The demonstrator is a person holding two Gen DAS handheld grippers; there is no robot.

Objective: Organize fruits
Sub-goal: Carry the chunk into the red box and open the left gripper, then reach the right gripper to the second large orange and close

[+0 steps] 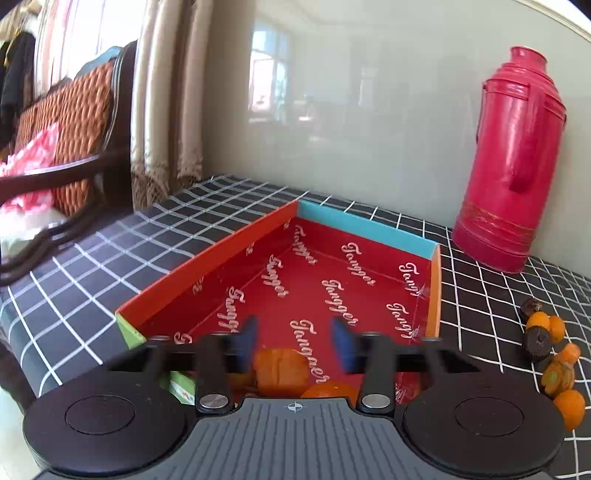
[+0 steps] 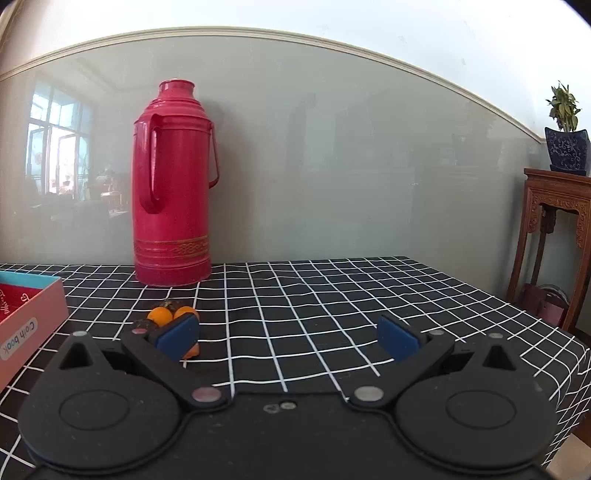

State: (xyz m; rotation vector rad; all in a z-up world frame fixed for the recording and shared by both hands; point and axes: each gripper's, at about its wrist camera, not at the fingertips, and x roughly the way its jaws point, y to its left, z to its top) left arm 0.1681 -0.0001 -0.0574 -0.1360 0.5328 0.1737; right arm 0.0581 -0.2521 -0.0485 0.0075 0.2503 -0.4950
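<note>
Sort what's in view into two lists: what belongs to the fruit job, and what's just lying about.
Job:
- box, two orange fruits already in it
- fruit pile on the cloth beside the box
- left tongs, open above the box
- right tongs, open and empty

Lying about:
- flask
- chair
- plant
- stand

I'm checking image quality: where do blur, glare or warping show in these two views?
Left wrist: gripper fingers smeared by motion blur, wall mirrors a window. Right wrist: fingers sharp, wall trim bowed by the fisheye, window reflection beside the flask.
</note>
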